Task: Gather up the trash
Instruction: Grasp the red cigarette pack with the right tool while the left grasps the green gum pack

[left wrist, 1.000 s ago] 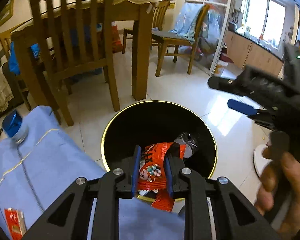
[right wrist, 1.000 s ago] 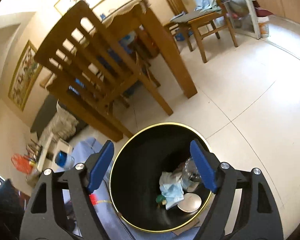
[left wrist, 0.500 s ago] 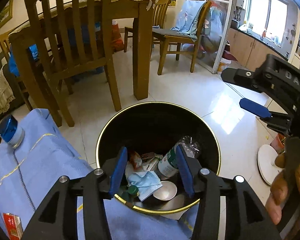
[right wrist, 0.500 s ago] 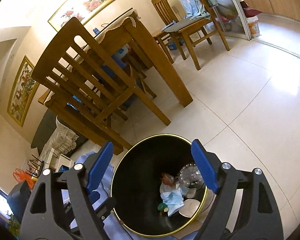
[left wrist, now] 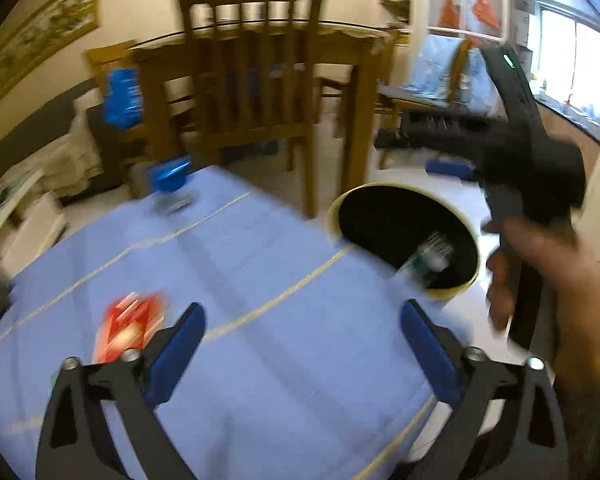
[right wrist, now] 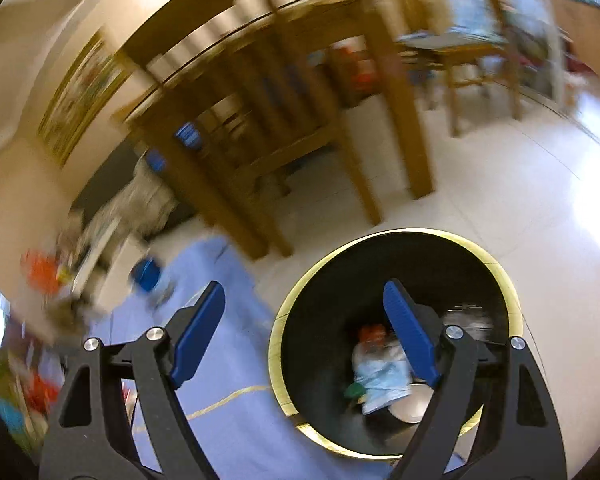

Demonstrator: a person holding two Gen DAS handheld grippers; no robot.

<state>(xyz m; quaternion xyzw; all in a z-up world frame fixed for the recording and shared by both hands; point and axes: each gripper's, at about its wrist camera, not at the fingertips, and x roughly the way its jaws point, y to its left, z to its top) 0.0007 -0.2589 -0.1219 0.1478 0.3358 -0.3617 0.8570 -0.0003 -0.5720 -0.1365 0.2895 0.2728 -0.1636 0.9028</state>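
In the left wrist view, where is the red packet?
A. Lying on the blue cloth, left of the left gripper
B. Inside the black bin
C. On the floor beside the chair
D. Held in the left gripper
A. The red packet lies on the blue cloth beside the left finger of the open, empty left gripper, outside the black bin.

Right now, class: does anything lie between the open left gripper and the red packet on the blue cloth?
Nothing visible does. The red packet lies on the blue cloth just beyond the left finger of the left gripper, with only bare cloth around it.
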